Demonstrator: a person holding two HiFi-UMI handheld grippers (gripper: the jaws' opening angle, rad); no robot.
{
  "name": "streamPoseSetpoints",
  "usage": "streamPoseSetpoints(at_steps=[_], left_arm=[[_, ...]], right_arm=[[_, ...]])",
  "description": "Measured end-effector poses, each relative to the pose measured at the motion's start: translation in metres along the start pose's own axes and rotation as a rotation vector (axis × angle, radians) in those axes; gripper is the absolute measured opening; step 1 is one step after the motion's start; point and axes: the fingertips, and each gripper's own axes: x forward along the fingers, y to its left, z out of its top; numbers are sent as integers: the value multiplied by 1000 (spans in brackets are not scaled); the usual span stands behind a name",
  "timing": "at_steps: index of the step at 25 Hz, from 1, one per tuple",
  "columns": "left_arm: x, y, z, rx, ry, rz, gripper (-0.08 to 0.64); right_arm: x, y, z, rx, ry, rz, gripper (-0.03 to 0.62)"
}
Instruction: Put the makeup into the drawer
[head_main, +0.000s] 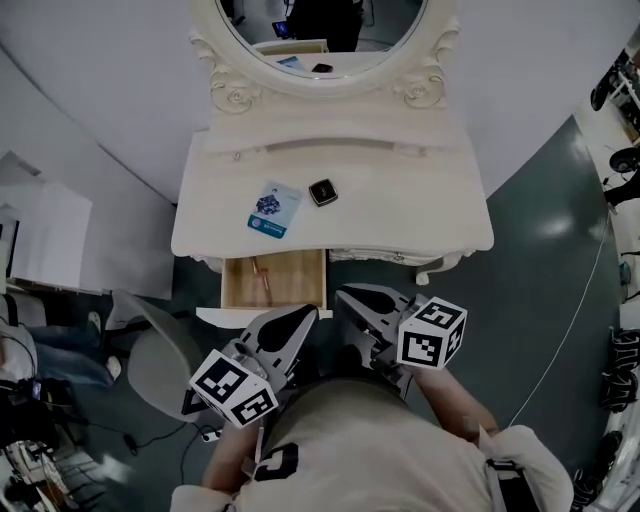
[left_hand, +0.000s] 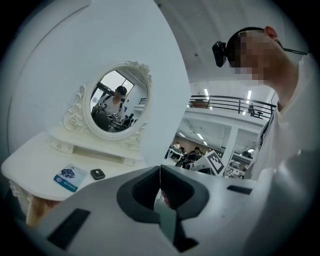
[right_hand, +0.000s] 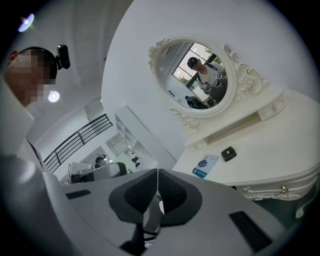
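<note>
White vanity top (head_main: 400, 200), oval mirror (head_main: 330, 40) behind. Left drawer (head_main: 300, 280) stands open, thin pinkish stick (head_main: 262, 275) inside. Blue-white packet (head_main: 275, 209) and black compact (head_main: 322, 192) lie on top, not yet stowed. Left gripper (head_main: 305, 314) and right gripper (head_main: 345, 295) both closed tight, empty, near drawer front. Task looks partly done.

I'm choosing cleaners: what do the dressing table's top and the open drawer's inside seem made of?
Dressing table: probably painted wood or moulded resin, judging by its even white satin coat and carved scrolls. Drawer inside: bare light wood, probably unfinished, with brown grain showing.
</note>
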Motion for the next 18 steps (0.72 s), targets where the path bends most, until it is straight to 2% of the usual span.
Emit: streamPoseSetpoints(at_steps=[4,8,13,14,16,18], left_arm=[[-6,30,10,-3,-17,-22,58],[-13,61,24,-32,-38,-40,58],[-25,92,40,-68,-38,-143,58],[-28,97,40,-79,-32,-160,58],[-32,109,43,-86,-21,-185,58],[-30,120,46,-79,-7,-203,58]], right_arm=[[27,-15,8,-4,-12,-75,28],[52,-25,20,94,-54,-124,29],[82,-50,30,51,-64,-321,31],[87,-54,27,46,-50,-354,50],[100,-62,24,29,-19,-403,224],[112,-78,26,-4,0,-464,256]])
